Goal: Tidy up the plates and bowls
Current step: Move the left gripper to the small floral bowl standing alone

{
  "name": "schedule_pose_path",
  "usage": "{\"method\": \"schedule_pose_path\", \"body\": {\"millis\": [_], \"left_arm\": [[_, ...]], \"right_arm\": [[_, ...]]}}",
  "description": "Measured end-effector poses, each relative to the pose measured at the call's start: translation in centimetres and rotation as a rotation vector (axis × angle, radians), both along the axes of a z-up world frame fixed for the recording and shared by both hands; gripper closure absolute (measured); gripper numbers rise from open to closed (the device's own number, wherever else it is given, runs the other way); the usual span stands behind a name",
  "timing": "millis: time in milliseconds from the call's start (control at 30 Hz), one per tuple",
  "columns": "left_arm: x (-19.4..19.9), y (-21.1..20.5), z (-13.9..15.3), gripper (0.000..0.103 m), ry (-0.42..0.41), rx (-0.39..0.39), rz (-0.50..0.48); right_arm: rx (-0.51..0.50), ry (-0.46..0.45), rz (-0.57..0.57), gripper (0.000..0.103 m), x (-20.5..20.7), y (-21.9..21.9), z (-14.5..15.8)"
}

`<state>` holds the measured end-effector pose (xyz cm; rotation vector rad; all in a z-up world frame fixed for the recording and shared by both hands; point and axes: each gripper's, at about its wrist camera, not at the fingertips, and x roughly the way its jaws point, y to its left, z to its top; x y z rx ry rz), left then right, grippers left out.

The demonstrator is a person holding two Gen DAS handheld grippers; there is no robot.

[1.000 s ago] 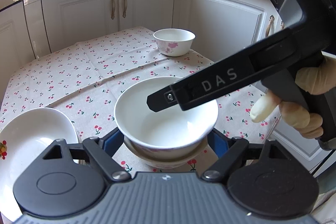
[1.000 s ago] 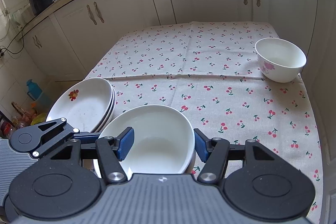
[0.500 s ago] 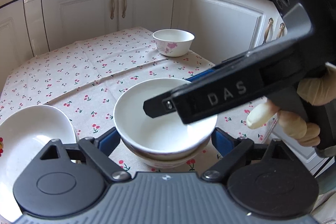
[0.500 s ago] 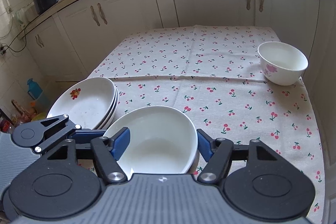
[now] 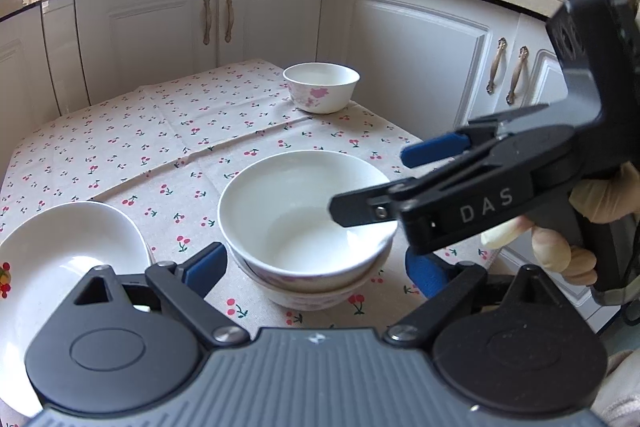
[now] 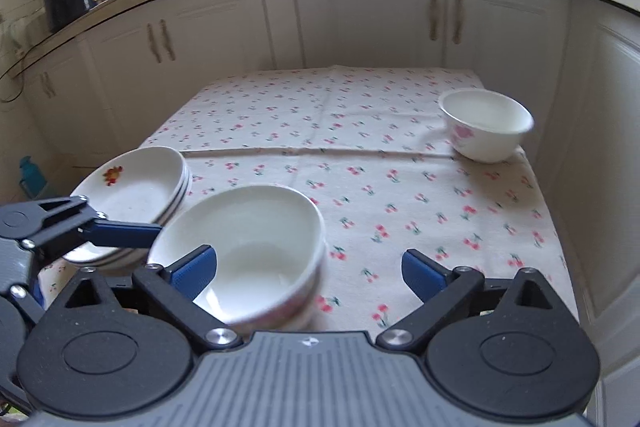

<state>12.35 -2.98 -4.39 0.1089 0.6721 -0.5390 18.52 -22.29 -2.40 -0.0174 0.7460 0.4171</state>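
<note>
Glazed ceramic throughout: hard, slick, chip-prone. Plate stack (image 6: pixel 132 195) left of left tongs (image 5: pixel 316 267), untouched. Nested bowls (image 5: pixel 308 223) between those wide-open blades; right tongs (image 6: pixel 308 267), jaws just opened, empty. Lone bowl (image 6: pixel 486 125) far right: best pinched at rim.

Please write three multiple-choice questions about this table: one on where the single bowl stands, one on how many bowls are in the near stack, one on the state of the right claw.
1. Where is the lone bowl?
A. far right corner of the cloth
B. on the plates
C. on the counter

2. How many bowls form the near stack?
A. one
B. two
C. four

3. The right claw is:
A. shut on a bowl
B. open
C. holding a plate

Answers: 1 A, it stands alone at the cloth's far right corner. 2 B, two rims show. 3 B, its pads stand wide apart, having just opened.
</note>
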Motion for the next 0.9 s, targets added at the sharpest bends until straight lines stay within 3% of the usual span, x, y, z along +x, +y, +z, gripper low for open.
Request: {"method": "schedule_pose_path", "body": {"millis": [267, 533, 733, 900], "left_arm": [[-1.0, 0.6, 0.1, 0.007, 0.013, 0.007, -0.008], [-1.2, 1.2, 1.8, 0.007, 0.007, 0.055, -0.036], [1.2, 0.6, 4.5, 0.007, -0.039, 0.105, -0.064], [5.1, -0.5, 6.3, 0.007, -0.039, 0.092, -0.085]], "right_arm": [[0.037, 0.014, -0.064, 0.0, -0.8, -1.8, -0.8], [0.047, -0.035, -0.101, 0.0, -1.2, -3.2, -0.2], [0.044, -0.062, -0.141, 0.0, -0.7, -5.2, -0.2], [0.044, -0.09, -0.178, 0.0, 0.5, -6.9, 0.1]]}}
